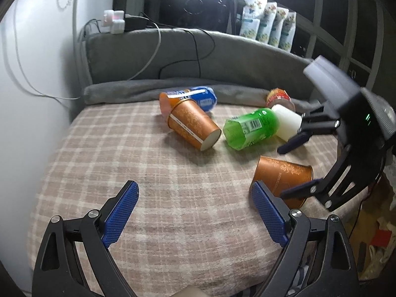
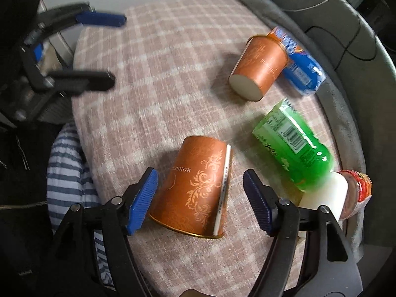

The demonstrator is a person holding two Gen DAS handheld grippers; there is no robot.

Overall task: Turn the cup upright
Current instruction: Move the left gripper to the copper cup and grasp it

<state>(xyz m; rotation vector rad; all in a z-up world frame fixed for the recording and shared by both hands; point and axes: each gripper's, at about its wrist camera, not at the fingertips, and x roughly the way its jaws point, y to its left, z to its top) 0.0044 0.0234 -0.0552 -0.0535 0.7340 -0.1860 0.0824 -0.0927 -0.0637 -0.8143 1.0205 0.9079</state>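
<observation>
An orange paper cup (image 2: 198, 188) stands upside down on the checked cloth, between the open jaws of my right gripper (image 2: 200, 180); the pads are close to its sides but apart from it. The same cup (image 1: 282, 175) shows in the left wrist view at the right, with the right gripper (image 1: 294, 168) around it. A second orange cup (image 1: 193, 126) lies on its side further back, also in the right wrist view (image 2: 259, 66). My left gripper (image 1: 195, 198) is open and empty over bare cloth; it shows in the right wrist view (image 2: 111, 49) at the far left.
A green bottle with a white cap (image 1: 252, 128) lies beside the tipped cup. A blue bottle (image 1: 198, 96) lies behind that cup, and a red-labelled jar (image 1: 279, 99) at the back right. A grey cushion (image 1: 198, 57) rims the table's far side. Cables hang over it.
</observation>
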